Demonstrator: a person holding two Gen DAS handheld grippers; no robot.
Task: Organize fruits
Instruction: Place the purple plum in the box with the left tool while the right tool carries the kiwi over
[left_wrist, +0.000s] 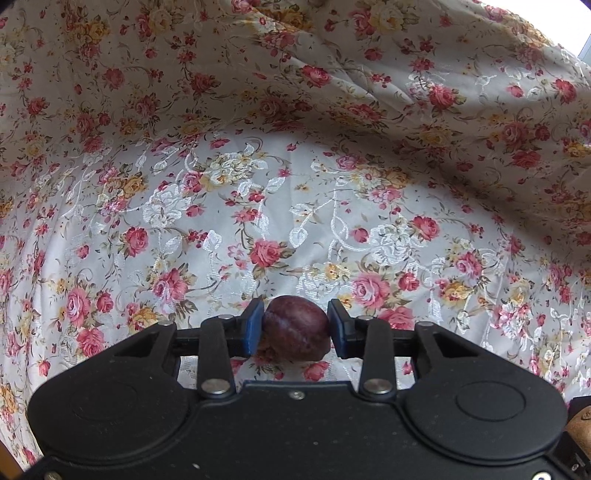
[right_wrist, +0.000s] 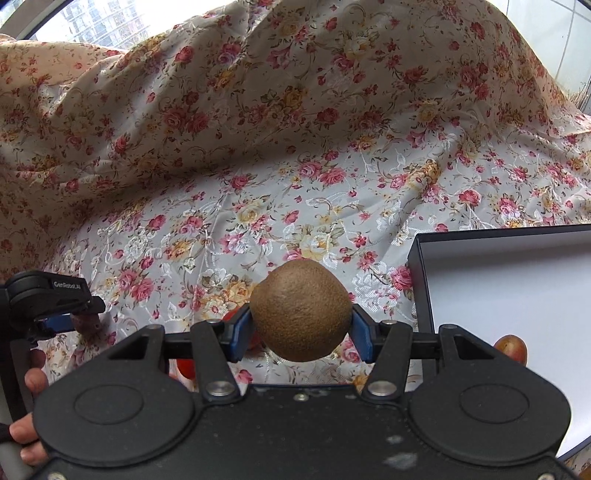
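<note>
- My left gripper (left_wrist: 295, 325) pointed down at the floral cloth (left_wrist: 295, 206), with one dark purple plum (left_wrist: 295, 330) between its blue pads (left_wrist: 253, 326); the left pad touched the fruit, the right pad stood just beside it, and I could not tell if it pressed.
- My right gripper (right_wrist: 301, 325) was clamped on one brown kiwi (right_wrist: 301, 310), both blue pads against its sides.
- To the right of the kiwi lay one open box (right_wrist: 421, 280), dark-walled and white inside, with one reddish-yellow fruit (right_wrist: 511, 347) near its near-left corner.
- Two red fruits (right_wrist: 184, 367) showed partly behind my right gripper's linkage.
- One hand (right_wrist: 31, 380) showed at the near left.
</note>
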